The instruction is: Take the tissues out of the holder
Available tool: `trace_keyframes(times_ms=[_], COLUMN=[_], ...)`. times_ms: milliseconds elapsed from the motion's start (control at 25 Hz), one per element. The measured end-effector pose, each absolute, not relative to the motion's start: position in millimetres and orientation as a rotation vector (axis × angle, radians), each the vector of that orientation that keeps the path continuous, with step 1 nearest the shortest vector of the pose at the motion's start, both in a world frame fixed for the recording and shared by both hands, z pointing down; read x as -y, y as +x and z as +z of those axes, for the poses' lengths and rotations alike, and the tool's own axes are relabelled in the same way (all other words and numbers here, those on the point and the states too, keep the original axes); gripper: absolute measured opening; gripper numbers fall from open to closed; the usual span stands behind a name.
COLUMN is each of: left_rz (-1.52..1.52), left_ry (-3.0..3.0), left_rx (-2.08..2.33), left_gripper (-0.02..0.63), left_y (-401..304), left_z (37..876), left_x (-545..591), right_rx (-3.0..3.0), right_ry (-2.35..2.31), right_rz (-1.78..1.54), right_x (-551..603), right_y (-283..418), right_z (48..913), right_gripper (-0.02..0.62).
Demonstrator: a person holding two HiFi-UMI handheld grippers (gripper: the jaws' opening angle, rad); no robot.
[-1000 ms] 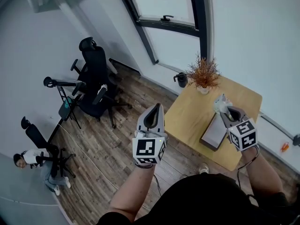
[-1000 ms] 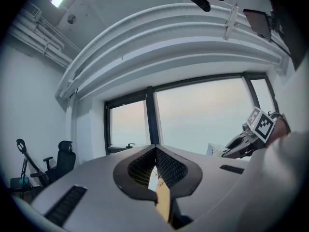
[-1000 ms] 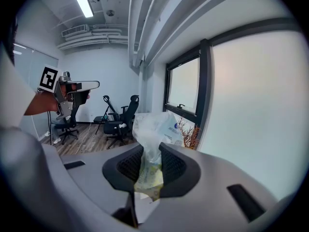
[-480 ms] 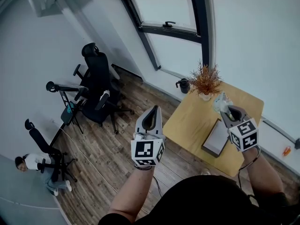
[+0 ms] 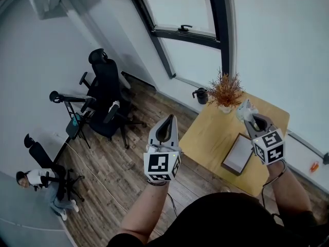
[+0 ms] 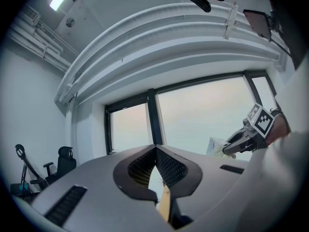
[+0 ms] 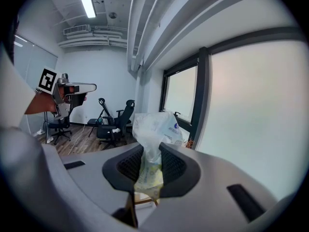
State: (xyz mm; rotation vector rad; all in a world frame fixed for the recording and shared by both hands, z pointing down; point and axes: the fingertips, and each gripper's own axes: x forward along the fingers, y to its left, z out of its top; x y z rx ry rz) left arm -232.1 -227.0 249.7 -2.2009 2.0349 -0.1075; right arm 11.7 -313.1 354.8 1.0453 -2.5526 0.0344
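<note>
Overhead, wooden table [image 5: 213,133], plank floor [image 5: 118,161], large window [image 5: 180,4]

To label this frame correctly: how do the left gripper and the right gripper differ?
The left gripper is empty; the right gripper pinches a tissue pack. The left gripper hangs over the floor, the right gripper over the table. Both are shut.

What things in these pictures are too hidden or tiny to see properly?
- Tissue pack: its print is too small to read in the right gripper view; the right gripper covers its lower part.
- Holder: head view, too small to show whether any tissues are inside.
- Table: head view, the person's arm hides part of its edge.
</note>
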Motion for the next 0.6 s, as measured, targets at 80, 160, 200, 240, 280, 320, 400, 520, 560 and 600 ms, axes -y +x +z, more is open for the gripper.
trace_keyframes(times_ms=[80,160,200,240,280,320,400,520,560,600], left_rz=[-0.11,-0.112,-0.112,-0.112,-0.11,-0.107,-0.099,-0.094,-0.094,-0.093], left_ry=[-2.207,-2.212,-2.213,-2.212,-2.207,-2.2,-2.191,-2.199,-2.203,-2.206], left_rx=[-2.029,-2.024,-2.023,-2.023,-2.023,-2.023,-2.015,-2.004,-2.002,-2.0], left_gripper=[0.005,0.005,0.005,0.005,0.005,0.005,0.005,0.005,0.005,0.005], left_y=[-232.1,-232.5,-232.9,-233.4,-233.8,-234.0,-233.0,-230.5,-229.8,-229.1], left_z=[251.6,254.0,254.6,254.9,254.7,253.8,251.6,252.5,253.9,255.3], left_x=[228.4,230.0,231.2,232.4,233.4,233.9,233.8,233.7,234.2,234.8], right_rx=[2.55,2.545,2.543,2.542,2.542,2.544,2.547,2.546,2.545,2.544], right_ry=[1.053,1.061,1.063,1.065,1.066,1.066,1.069,1.075,1.075,1.075], right_rz=[0.025,0.012,0.007,0.006,0.007,0.012,0.023,0.029,0.028,0.028], right_x=[314.6,316.0,316.9,317.9,318.9,319.8,320.1,318.6,318.4,318.1], right_y=[11.5,10.9,10.6,10.5,10.5,10.7,11.3,12.0,12.2,12.3], right_z=[354.7,355.6,356.0,356.4,356.8,357.1,357.1,359.2,360.6,361.6], right_gripper=[0.078,0.078,0.078,0.078,0.08,0.078,0.078,0.078,0.078,0.078])
